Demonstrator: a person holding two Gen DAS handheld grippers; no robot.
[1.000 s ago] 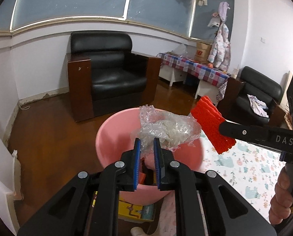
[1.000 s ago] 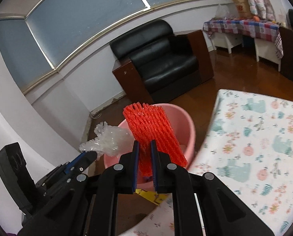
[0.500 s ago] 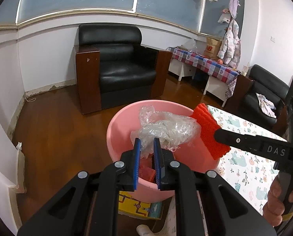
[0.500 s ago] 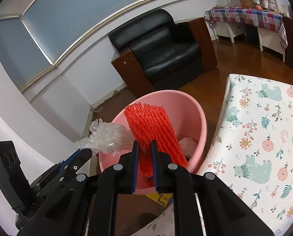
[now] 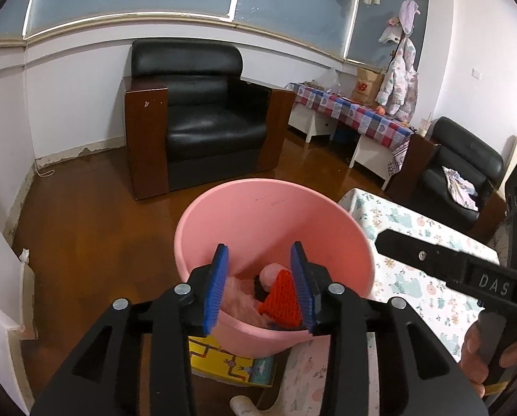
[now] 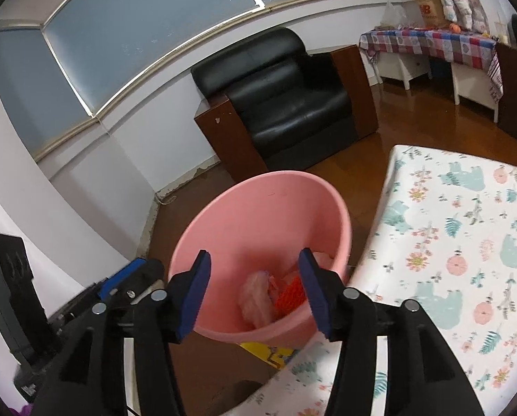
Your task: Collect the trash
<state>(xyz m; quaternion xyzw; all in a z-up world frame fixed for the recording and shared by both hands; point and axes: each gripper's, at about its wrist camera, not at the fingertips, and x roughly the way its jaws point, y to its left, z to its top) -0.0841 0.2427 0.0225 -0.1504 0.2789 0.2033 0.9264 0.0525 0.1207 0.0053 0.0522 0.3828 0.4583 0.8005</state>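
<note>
A pink bucket (image 5: pixel 272 208) (image 6: pixel 258 204) stands on the floor at the table's corner. Inside it lie the red foam net (image 5: pixel 282 300) (image 6: pixel 290 294) and the crumpled clear plastic (image 5: pixel 239 294) (image 6: pixel 256 300). My left gripper (image 5: pixel 260 286) hovers over the bucket's near rim; its jaws are opening, with nothing pressed between the blue pads. My right gripper (image 6: pixel 255 293) hangs over the bucket too, jaws opening and empty. In the left wrist view the right gripper's black finger (image 5: pixel 442 263) reaches in from the right, held by a hand (image 5: pixel 480 353).
A table with a floral animal-print cloth (image 6: pixel 459 242) (image 5: pixel 418 277) lies right of the bucket. A yellow printed box (image 5: pixel 230 364) sits under the bucket's near side. A black armchair (image 5: pixel 203 118) stands behind on the wooden floor, and a checked-cloth side table (image 5: pixel 355 114) stands far right.
Both grippers opened. The clear plastic dropped from the left one and the red foam net from the right one into the pink bucket.
</note>
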